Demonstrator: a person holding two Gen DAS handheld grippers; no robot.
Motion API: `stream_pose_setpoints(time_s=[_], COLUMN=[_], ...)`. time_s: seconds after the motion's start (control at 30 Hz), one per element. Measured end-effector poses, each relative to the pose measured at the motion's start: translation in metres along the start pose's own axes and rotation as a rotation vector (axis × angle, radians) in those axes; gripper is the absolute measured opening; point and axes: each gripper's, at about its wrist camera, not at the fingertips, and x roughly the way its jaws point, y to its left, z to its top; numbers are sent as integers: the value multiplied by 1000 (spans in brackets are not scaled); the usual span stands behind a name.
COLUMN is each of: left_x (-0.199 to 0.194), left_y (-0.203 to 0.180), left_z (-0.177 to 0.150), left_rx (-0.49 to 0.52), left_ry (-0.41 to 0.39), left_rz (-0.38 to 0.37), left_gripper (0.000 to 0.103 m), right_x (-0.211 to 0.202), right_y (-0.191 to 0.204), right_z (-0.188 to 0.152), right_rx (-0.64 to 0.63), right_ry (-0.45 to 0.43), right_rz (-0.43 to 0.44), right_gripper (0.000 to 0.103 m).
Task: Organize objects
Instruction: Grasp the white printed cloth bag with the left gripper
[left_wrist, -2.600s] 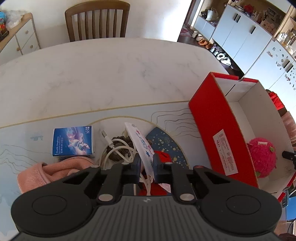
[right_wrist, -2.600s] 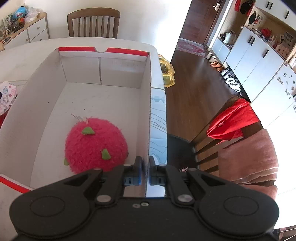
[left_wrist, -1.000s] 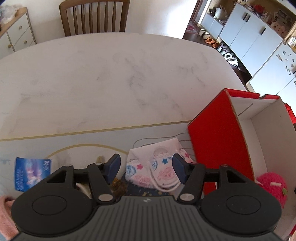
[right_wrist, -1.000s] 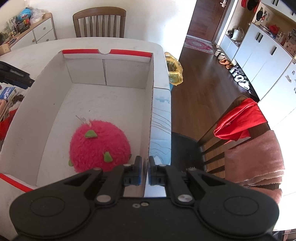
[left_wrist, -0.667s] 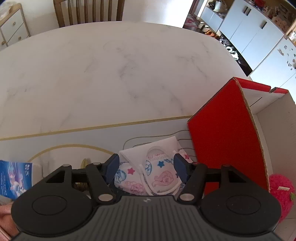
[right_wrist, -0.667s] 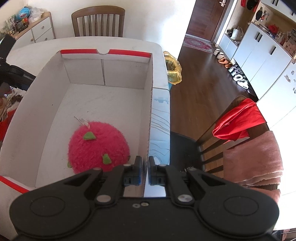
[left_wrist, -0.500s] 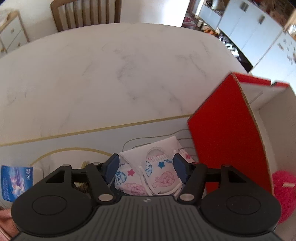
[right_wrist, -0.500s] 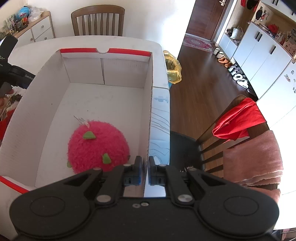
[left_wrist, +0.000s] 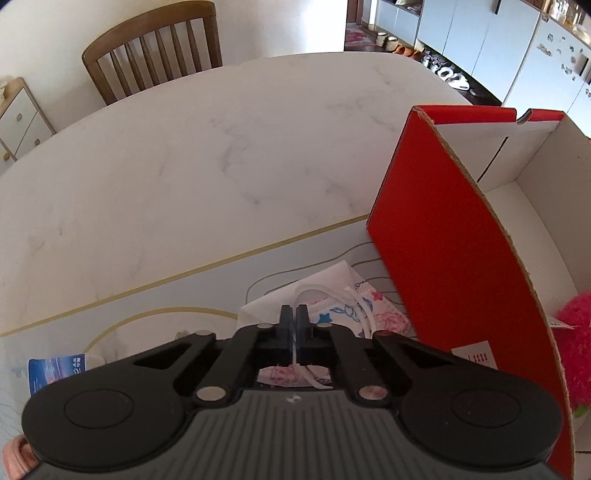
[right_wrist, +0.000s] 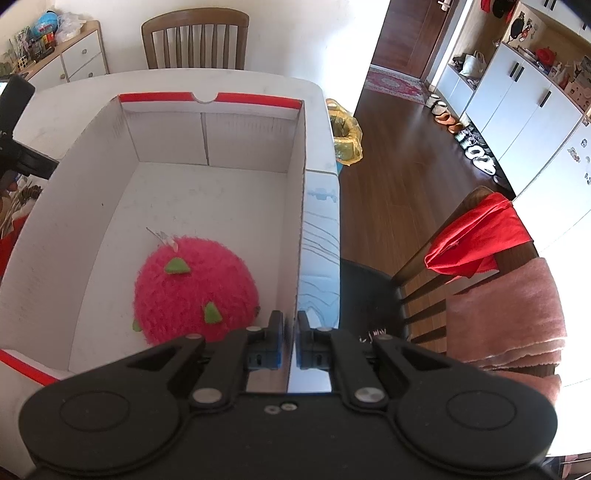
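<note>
So far we have one thing stowed: the pink plush toy (right_wrist: 194, 286) lies on the floor of the red box (right_wrist: 207, 140), whose right wall our right gripper (right_wrist: 290, 334) pinches to steady it. Nearest us, our left gripper (left_wrist: 294, 325) is pressed together on the patterned face mask (left_wrist: 354, 314), which lies on the table mat (left_wrist: 166, 295) just beside the box. Further left, a blue tissue pack (left_wrist: 55, 371) waits unsorted, so we judge most work remains.
</note>
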Motion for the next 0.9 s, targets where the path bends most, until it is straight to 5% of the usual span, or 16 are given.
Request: stream_pose_setpoints(time_s=[0.27, 0.47, 0.57, 0.63, 0.9], left_x=[-29, -26, -20, -16, 4], left_y=[24, 41, 39, 38, 28], left_z=[-1, 6, 9, 9, 15], left_rx=[-70, -178, -199, -210, -227], left_ry=[-34, 5, 14, 18, 32], left_rz=[-36, -152, -178, -191, -124], left_gripper=[0, 3, 27, 64, 82], right_x=[0, 0, -1, -1, -1], right_y=[0, 1, 1, 0, 0], right_z=[-2, -2, -1, -1, -1], right_rx=[-1, -9, -7, -6, 2], right_ry=[-12, -11, -7, -6, 0], right_rz=[2, 3, 4, 3, 1], right_gripper=[6, 6, 6, 6, 6])
